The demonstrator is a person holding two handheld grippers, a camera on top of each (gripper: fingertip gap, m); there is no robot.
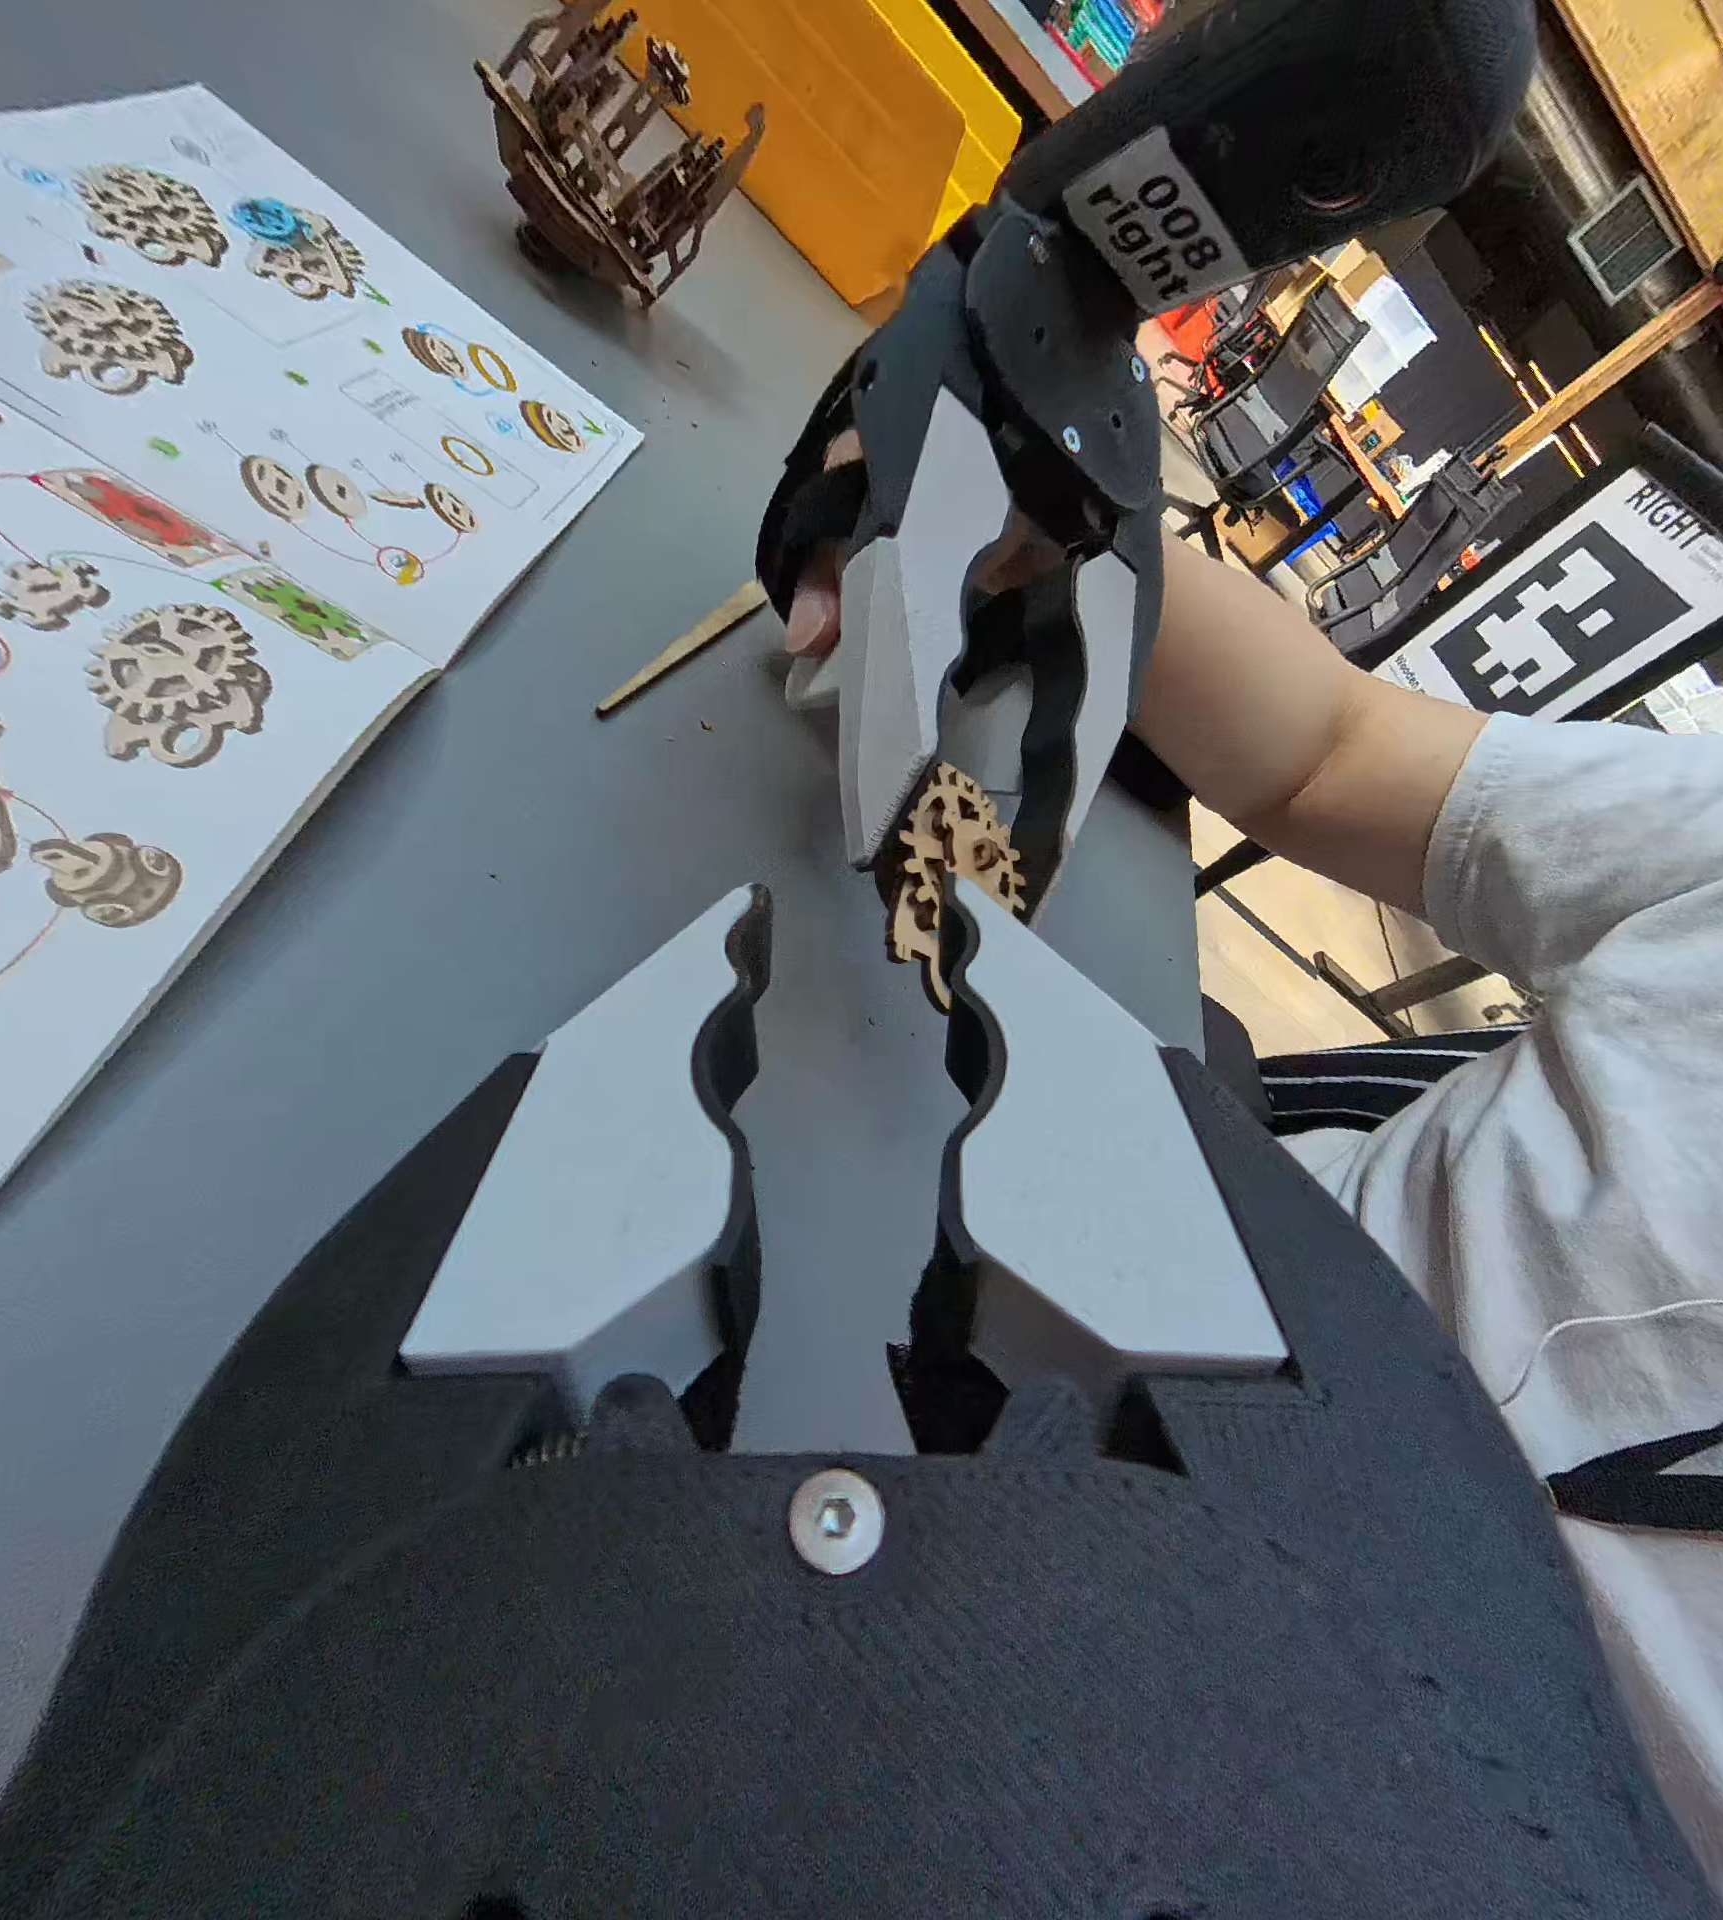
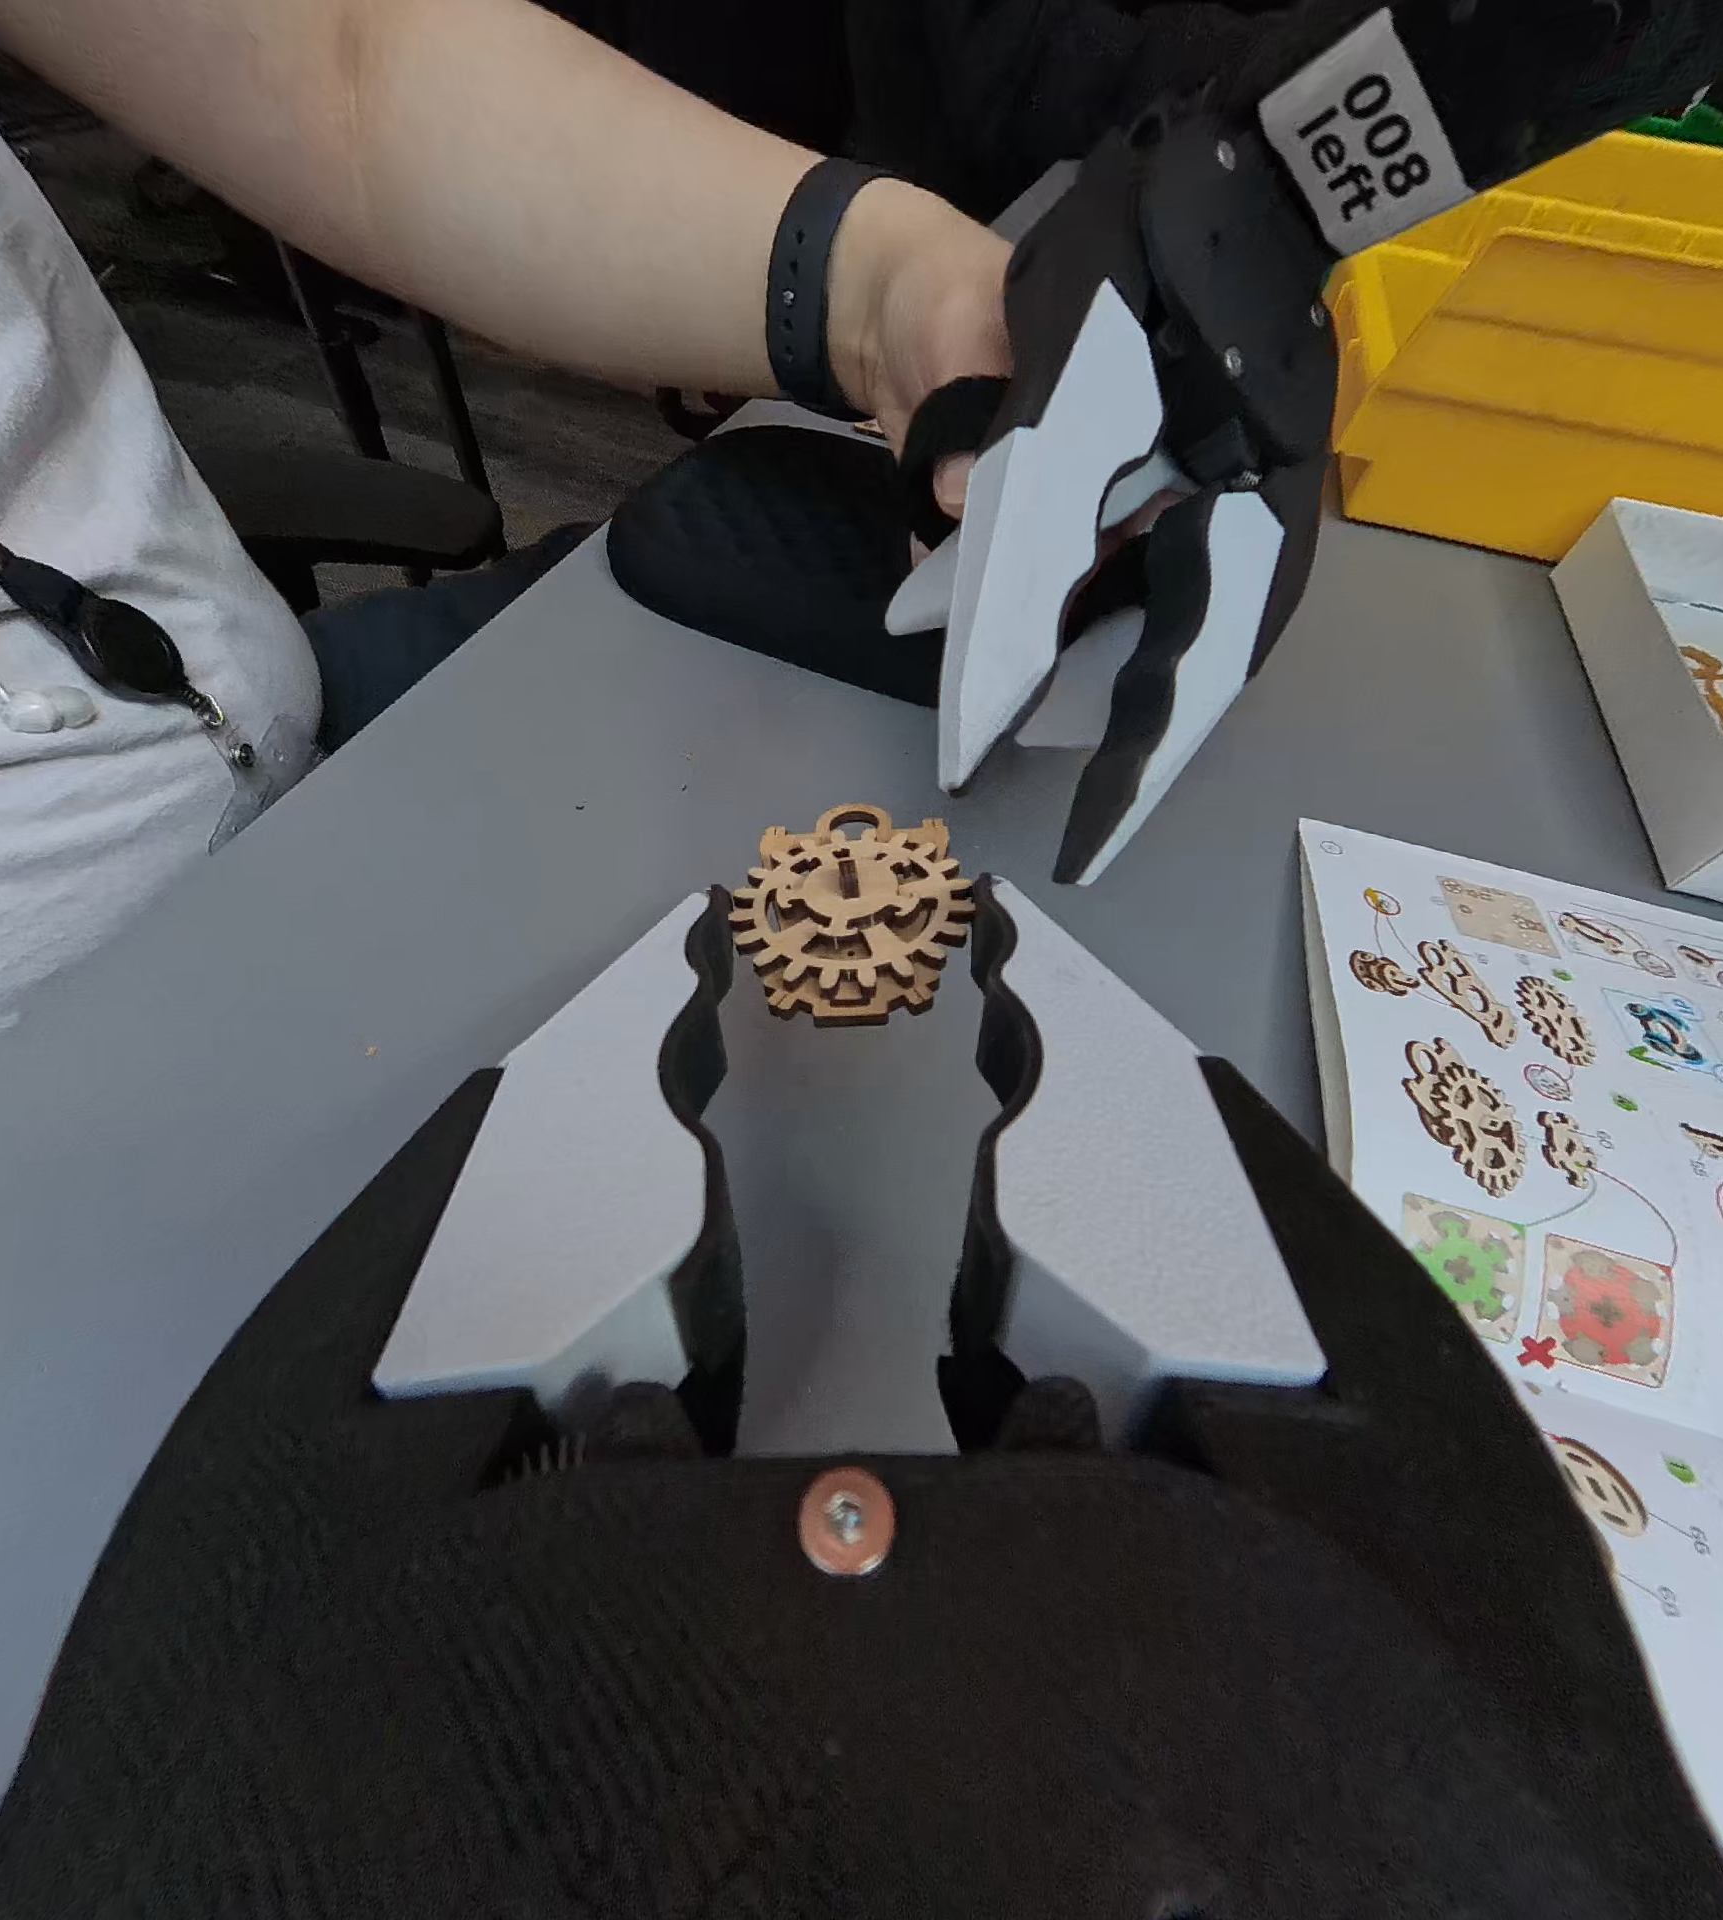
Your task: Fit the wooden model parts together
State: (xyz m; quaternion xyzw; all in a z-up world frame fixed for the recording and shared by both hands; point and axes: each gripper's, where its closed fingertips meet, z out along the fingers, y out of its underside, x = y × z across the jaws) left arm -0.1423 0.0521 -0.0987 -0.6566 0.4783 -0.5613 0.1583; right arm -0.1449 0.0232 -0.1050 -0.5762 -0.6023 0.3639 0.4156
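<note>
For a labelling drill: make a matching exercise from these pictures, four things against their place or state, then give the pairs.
Things
1. gear assembly
2. left gripper
3. instruction booklet
4. yellow bin

Places or states
A. lying open on the grey table
B. at the table's far edge, beyond the booklet
C. held between the right gripper's fingertips
D. open and empty

Pairs: 1-C, 2-D, 3-A, 4-B
</note>
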